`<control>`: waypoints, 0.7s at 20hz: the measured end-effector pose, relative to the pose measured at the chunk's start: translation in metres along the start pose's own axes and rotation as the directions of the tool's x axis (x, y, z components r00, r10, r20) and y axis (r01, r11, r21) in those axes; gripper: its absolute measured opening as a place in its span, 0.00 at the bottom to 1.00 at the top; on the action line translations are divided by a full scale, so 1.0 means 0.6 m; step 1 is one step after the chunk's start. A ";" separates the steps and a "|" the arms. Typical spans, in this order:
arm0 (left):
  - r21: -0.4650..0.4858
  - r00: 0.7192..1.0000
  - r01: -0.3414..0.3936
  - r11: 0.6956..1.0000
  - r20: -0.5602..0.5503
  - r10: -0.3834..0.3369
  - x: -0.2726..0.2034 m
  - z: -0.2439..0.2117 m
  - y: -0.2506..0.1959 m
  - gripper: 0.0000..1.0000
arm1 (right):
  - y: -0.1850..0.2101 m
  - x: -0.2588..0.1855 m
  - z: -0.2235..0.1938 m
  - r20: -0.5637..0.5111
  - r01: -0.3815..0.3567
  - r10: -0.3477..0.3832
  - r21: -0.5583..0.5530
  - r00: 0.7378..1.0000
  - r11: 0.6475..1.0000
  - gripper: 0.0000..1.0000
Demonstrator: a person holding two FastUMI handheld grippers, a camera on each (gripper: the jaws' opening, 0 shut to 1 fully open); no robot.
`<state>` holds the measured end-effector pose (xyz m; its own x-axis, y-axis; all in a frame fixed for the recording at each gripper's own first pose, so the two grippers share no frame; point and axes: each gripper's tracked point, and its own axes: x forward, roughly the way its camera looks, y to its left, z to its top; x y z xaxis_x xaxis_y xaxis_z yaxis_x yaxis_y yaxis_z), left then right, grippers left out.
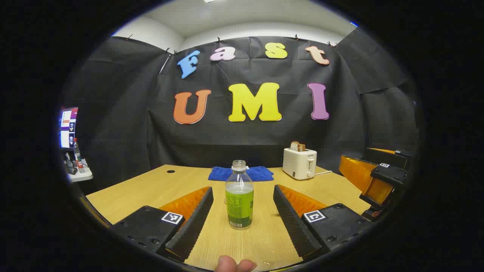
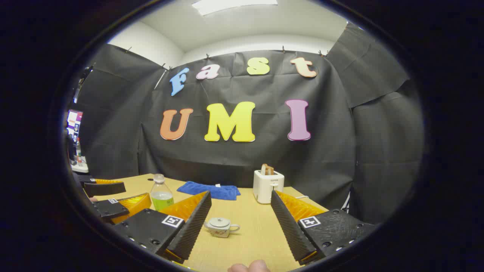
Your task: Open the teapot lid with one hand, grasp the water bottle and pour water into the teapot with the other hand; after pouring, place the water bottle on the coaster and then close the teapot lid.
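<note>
A clear water bottle [image 1: 239, 196] with a green label and no cap stands upright on the wooden table [image 1: 151, 189], straight ahead of my left gripper [image 1: 242, 188]. That gripper is open, its fingers wide on either side of the bottle and touching nothing. A small white teapot [image 2: 221, 226] with its lid on sits on the table ahead of my right gripper [image 2: 240, 193], which is also open and apart from it. In the right gripper view the bottle [image 2: 162, 196] stands at the left beside the left gripper [image 2: 113, 202]. The right gripper [image 1: 372, 181] shows at the right edge of the left gripper view.
A folded blue cloth [image 1: 241, 173] lies at the back of the table, with a white toaster [image 1: 299, 163] holding bread to its right. A side shelf with a screen [image 1: 68, 128] stands at the far left. A thumb [image 1: 234, 263] shows at the bottom edge.
</note>
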<state>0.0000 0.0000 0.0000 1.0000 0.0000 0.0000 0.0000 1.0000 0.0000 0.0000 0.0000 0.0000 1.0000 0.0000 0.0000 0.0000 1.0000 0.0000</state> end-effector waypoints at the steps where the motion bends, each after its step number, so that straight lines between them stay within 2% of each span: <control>1: 0.003 1.000 0.002 1.000 -0.001 -0.002 0.001 -0.001 0.001 1.00 | 0.000 0.000 0.001 0.001 0.002 -0.002 0.004 1.000 1.000 0.95; 14: 0.013 1.000 0.001 1.000 0.007 -0.001 0.001 0.001 0.006 1.00 | 0.013 -0.001 -0.012 -0.022 -0.012 0.013 0.014 1.000 1.000 0.97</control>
<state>0.0005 0.0034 0.0006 1.0000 -0.0009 0.0067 0.0008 0.9999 0.0133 -0.0006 0.0079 -0.0071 0.9997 0.0127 -0.0217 -0.0124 0.9998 0.0139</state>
